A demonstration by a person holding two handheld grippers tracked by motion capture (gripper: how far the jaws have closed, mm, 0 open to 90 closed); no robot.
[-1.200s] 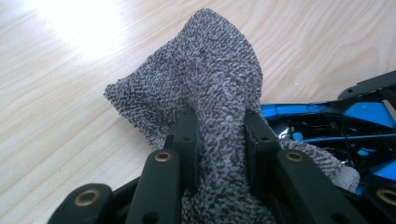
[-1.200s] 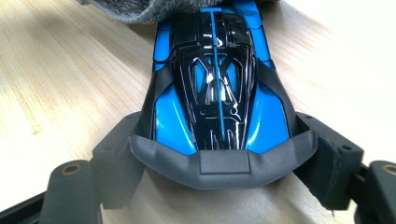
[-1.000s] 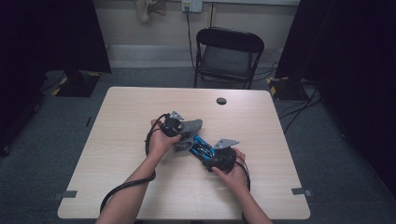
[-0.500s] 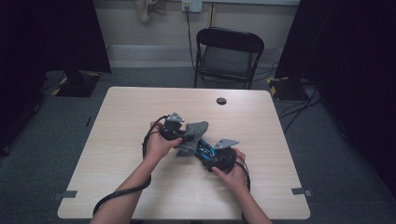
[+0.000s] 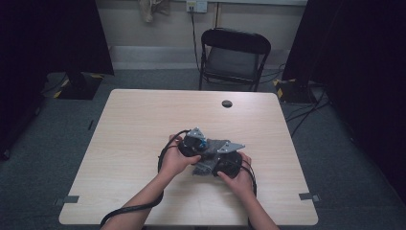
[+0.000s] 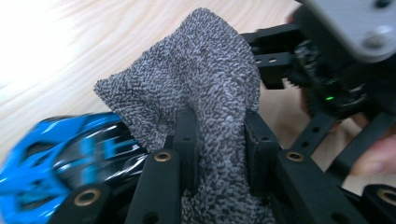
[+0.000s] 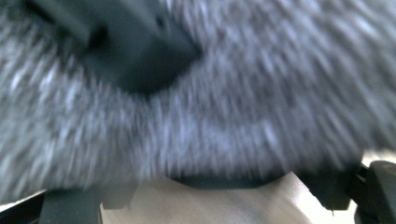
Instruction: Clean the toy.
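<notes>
You are clenching the left tongs [image 6: 217, 140] on the grey cloth [image 6: 205, 88], draping over the blue toy [image 6: 60, 149] the right tongs [image 5: 225, 160] seem to be gripping.

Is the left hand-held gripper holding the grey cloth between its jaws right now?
Yes, in the left gripper view the left hand-held gripper has both black jaws pressed against the grey cloth.

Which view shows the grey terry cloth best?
The left gripper view: the grey terry cloth is sharp there, pinched between the left gripper and its black jaws. The right gripper view shows it blurred; the high view shows a small patch between the hands.
</notes>
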